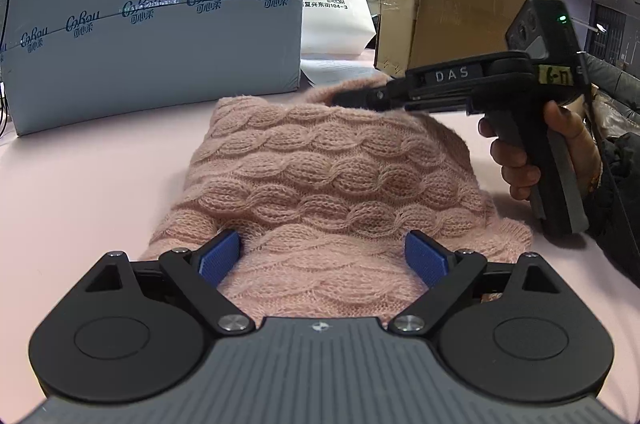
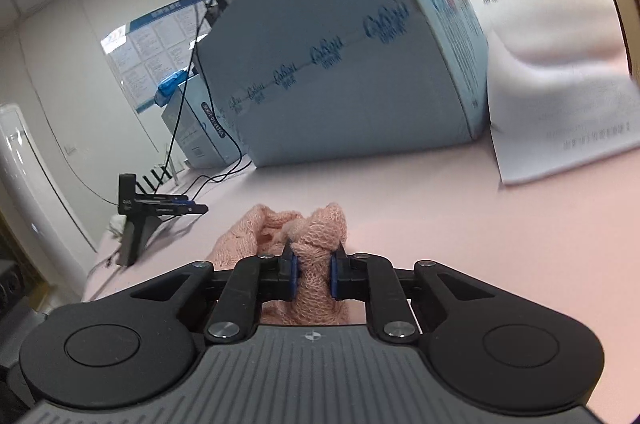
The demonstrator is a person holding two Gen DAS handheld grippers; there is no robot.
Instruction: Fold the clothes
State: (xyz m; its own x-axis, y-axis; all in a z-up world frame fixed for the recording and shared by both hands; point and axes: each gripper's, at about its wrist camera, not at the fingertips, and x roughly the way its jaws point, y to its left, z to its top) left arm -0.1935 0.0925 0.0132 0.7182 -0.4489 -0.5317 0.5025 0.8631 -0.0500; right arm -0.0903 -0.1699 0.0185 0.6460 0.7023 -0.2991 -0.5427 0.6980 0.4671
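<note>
A pink cable-knit sweater (image 1: 332, 180) lies bunched on the pink table (image 1: 100, 184). My left gripper (image 1: 322, 258) is open, its blue pads (image 1: 218, 258) spread on either side of the sweater's near edge. My right gripper (image 2: 314, 272) is shut on a bunched fold of the sweater (image 2: 318, 224) and holds it a little above the table. In the left wrist view the right gripper (image 1: 348, 96) reaches in from the right and pinches the sweater's far edge.
A large light blue box (image 1: 152, 12) stands at the back left, a brown cardboard box (image 1: 448, 4) at the back right, a white bag (image 1: 332, 4) between them. Another gripper (image 2: 156, 208) on a stand and black cables (image 2: 188, 96) sit at the table's left.
</note>
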